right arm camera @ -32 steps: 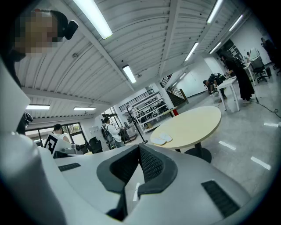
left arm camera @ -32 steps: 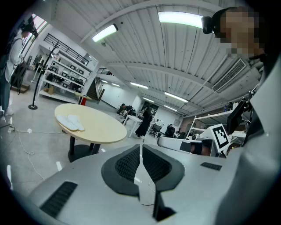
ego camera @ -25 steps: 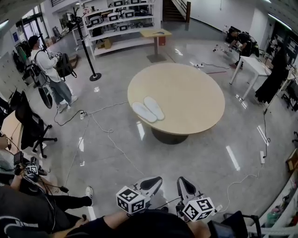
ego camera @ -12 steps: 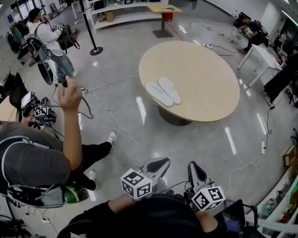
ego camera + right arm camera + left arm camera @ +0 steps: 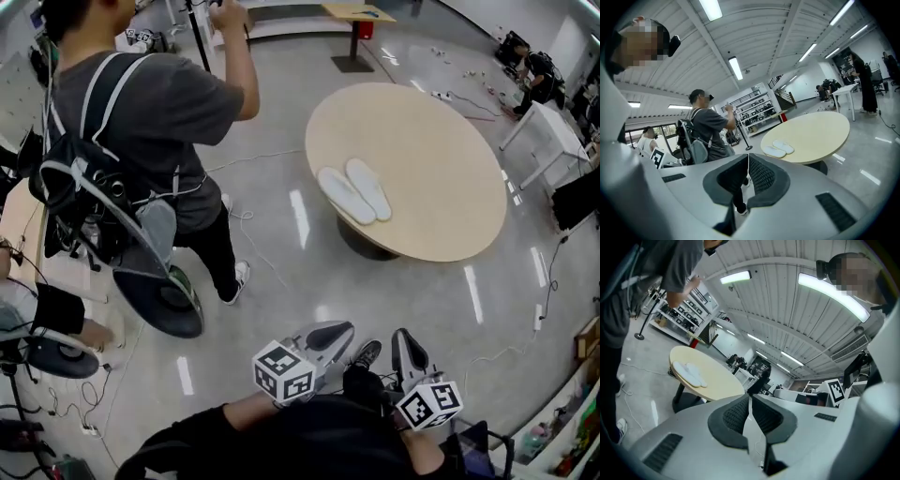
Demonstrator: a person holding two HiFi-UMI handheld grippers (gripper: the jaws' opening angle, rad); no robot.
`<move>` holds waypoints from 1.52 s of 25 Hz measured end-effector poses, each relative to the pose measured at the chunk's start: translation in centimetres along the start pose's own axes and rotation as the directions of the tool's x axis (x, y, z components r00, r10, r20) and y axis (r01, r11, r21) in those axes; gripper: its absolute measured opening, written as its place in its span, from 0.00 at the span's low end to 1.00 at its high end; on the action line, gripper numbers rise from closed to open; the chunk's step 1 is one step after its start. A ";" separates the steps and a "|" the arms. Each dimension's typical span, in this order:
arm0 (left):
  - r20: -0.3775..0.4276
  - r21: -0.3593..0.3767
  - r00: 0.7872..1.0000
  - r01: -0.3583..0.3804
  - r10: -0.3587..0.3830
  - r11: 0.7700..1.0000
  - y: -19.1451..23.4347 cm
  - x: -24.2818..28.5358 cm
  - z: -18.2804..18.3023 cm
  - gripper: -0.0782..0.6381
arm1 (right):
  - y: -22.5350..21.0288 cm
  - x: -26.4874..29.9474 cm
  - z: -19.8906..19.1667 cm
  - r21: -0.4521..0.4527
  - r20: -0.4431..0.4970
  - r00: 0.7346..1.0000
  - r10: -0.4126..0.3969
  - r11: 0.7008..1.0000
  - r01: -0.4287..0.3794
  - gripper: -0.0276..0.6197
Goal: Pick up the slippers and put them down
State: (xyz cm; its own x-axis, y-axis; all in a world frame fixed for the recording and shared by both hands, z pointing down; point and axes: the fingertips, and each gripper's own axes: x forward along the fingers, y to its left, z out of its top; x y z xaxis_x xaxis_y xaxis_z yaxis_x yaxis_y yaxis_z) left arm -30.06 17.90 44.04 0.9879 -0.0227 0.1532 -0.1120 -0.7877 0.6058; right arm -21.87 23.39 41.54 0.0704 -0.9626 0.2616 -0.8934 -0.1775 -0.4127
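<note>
Two white slippers [image 5: 354,193] lie side by side near the left edge of a round beige table [image 5: 441,178]; they also show as slippers [image 5: 691,374] in the left gripper view and slippers [image 5: 778,149] in the right gripper view. My left gripper [image 5: 339,331] and right gripper [image 5: 404,341] are low in the head view, well short of the table. Both are shut with nothing between the jaws, left gripper [image 5: 750,397] and right gripper [image 5: 748,157] pointing toward the table.
A person in a grey shirt with a backpack [image 5: 150,141] stands on the glossy floor left of the table, one arm raised. Cables [image 5: 253,253] trail across the floor. A white desk [image 5: 553,131] and shelving stand at the room's far side.
The view has advanced toward the table; the slippers sit larger and closer. The person in grey has risen from crouching at left to standing beside my path. Both grippers stay shut.
</note>
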 end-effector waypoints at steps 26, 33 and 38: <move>0.374 -0.168 0.645 -0.659 0.666 0.733 5.7 -3.6 4.9 0.15 | 4.2 15.7 1.3 0.046 -0.291 0.675 0.678 0.715 -0.698 0.07; 0.370 -0.132 0.671 -0.646 0.642 0.752 4.2 -2.5 4.8 0.15 | 2.6 14.3 2.4 0.051 -0.237 0.709 0.664 0.737 -0.674 0.07; 0.332 -0.060 0.757 -0.578 0.562 0.814 5.1 1.3 6.7 0.15 | -1.5 15.0 4.6 0.040 -0.157 0.796 0.584 0.809 -0.586 0.07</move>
State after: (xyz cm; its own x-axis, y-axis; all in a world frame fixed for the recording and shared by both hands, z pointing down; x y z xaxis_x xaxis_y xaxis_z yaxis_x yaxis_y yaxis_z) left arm -28.66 9.73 42.16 0.7206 -0.6647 0.1971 -0.6687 -0.5912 0.4510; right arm -17.47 8.28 42.02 -0.5355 -0.8381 0.1044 -0.7466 0.4120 -0.5223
